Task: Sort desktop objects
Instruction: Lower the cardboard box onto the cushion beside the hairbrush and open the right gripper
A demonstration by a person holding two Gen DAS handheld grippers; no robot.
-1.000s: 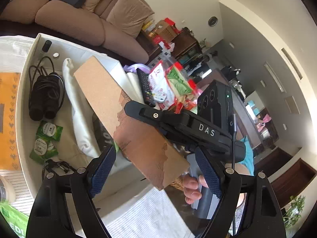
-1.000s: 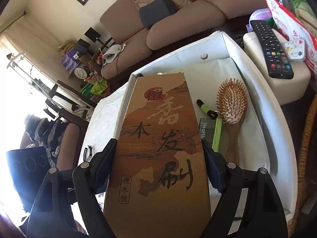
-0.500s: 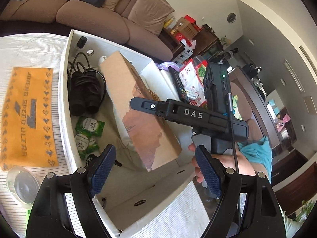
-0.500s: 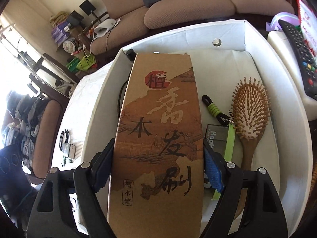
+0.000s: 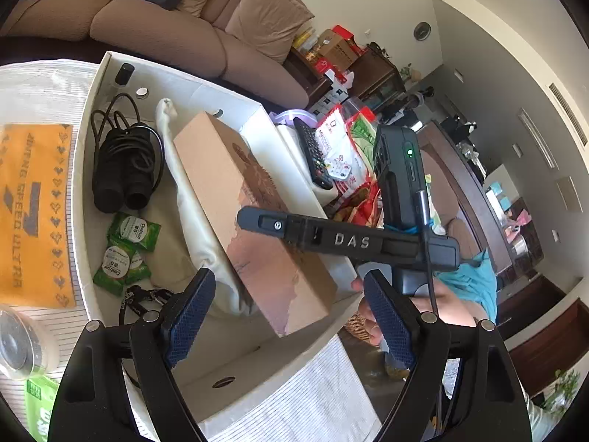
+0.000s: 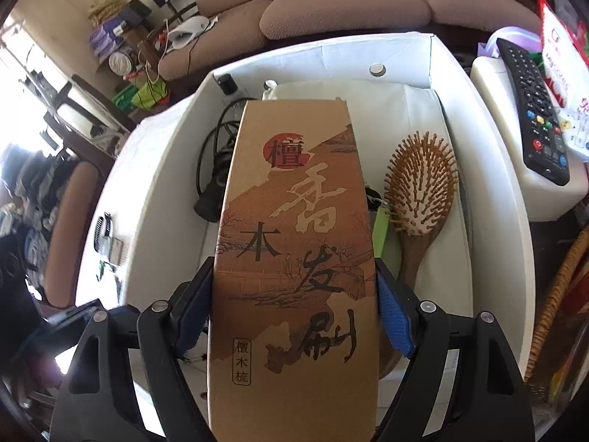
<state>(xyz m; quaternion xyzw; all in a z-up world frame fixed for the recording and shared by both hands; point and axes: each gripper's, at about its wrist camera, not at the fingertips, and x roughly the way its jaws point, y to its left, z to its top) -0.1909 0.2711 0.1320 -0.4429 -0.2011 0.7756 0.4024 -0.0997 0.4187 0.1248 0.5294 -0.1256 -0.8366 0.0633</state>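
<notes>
Right gripper (image 6: 294, 313): a brown box (image 6: 294, 243) is being clamped between both pads
Box: being held tilted above the white bin (image 6: 515, 221), left of the hairbrush (image 6: 419, 191)
Left gripper (image 5: 291, 316): being held wide apart, nothing between the pads

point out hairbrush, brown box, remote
hairbrush (image 6: 419, 184), right wrist view, bristle pad.
brown box (image 6: 294, 258), right wrist view, printed top face.
remote (image 6: 533, 110), right wrist view, button face.
</notes>
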